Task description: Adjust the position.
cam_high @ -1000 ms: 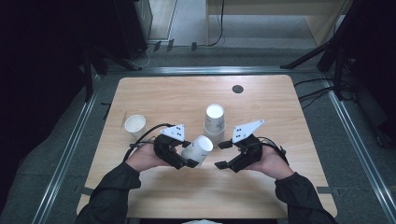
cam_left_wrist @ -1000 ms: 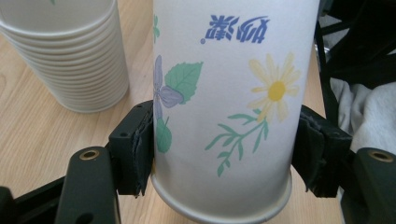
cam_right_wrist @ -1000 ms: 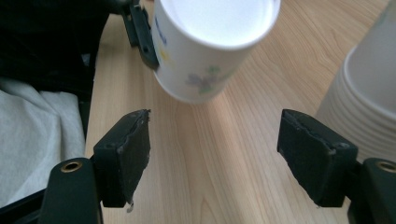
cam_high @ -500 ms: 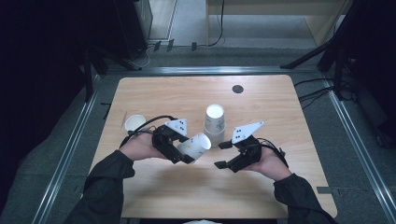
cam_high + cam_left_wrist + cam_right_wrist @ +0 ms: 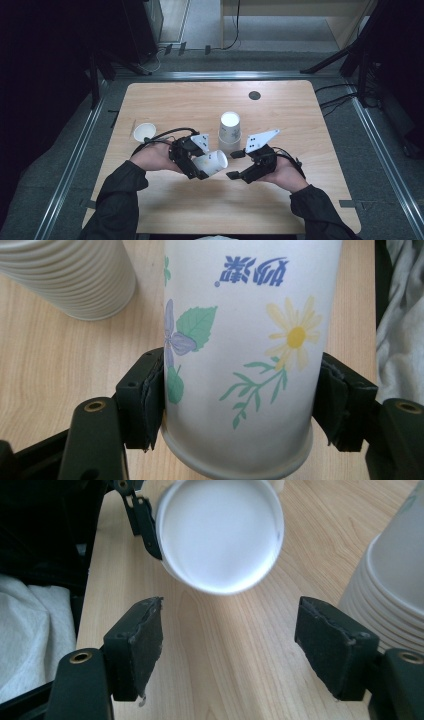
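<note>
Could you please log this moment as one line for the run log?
left gripper: shut on paper cup, held sideways | right gripper: open, jaws just closing, nothing between them | cup stack: upside down on table

Paper cup (image 5: pixel 240 365): white, printed flowers and leaves, lying sideways above the tabletop, beside a cup stack (image 5: pixel 230 131).

The flowered cup (image 5: pixel 240 365) is cut off at the left claw view's top edge.
</note>
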